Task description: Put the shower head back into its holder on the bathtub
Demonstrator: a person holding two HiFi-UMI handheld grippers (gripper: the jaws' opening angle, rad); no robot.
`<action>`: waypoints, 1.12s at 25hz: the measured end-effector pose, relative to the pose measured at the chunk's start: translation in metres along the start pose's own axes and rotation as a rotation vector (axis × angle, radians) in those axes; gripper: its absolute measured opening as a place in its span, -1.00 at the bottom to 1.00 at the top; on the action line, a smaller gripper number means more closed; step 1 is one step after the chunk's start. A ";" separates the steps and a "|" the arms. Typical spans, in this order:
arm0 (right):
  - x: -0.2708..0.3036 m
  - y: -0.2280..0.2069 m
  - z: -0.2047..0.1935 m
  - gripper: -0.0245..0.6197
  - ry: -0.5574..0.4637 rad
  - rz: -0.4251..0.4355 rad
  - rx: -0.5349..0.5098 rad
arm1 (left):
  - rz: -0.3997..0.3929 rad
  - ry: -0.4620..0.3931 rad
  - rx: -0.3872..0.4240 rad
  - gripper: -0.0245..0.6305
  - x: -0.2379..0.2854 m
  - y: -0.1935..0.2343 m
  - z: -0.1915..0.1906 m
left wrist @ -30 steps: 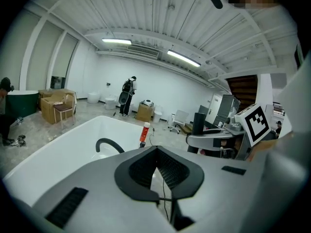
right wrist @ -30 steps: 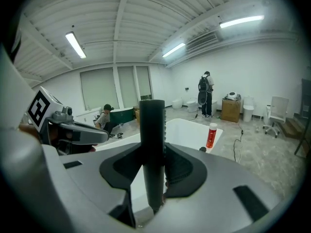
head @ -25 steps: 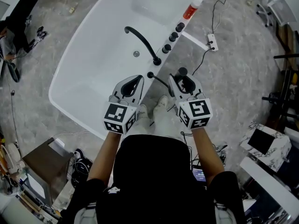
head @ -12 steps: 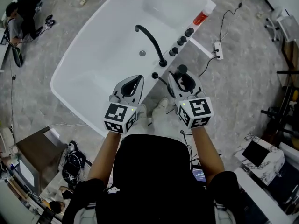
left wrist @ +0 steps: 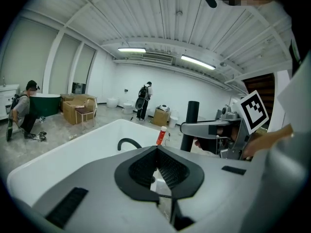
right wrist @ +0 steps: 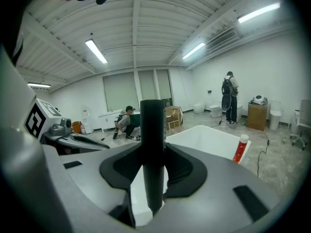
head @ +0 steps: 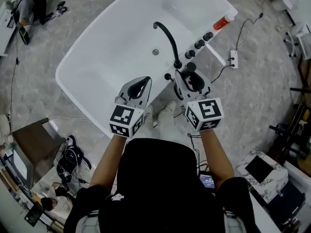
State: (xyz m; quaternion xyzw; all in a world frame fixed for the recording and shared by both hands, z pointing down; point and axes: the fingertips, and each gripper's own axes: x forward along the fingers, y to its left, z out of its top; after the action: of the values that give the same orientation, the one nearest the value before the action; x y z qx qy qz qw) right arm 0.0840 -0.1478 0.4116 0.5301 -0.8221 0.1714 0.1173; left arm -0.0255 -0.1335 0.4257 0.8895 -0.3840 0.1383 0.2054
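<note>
shower head [right wrist: 152, 144]: slim matte-black rod, round, upright in the right gripper [head: 191, 79], just near of the spout's [head: 167, 35] base at the tub rim.
right gripper: jaws clamped on the shower head's shaft.
left gripper [head: 140, 84]: tips pinched together, empty, just left of the right one.
bathtub [head: 97, 57]: white, black curved spout on its right rim.

The person holds both arms out in front, side by side. The left gripper [head: 146, 79] has its jaws closed together with nothing in them. The right gripper [head: 187, 76] squeezes the black shower head [right wrist: 152, 144] between its jaws. Both grippers tip a little downward.
</note>
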 end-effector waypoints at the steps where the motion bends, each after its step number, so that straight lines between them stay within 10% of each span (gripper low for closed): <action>1: 0.004 0.002 0.000 -0.47 0.002 0.006 -0.003 | 0.007 0.002 -0.005 -0.88 -0.002 0.003 -0.002; 28: 0.070 0.014 -0.030 -0.47 0.103 0.058 -0.033 | 0.095 0.030 -0.081 -0.88 -0.003 0.060 -0.027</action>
State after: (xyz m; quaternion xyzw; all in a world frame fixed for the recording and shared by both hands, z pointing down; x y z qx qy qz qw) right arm 0.0425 -0.1886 0.4629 0.4946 -0.8326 0.1883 0.1633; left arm -0.0749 -0.1559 0.4640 0.8591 -0.4279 0.1454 0.2403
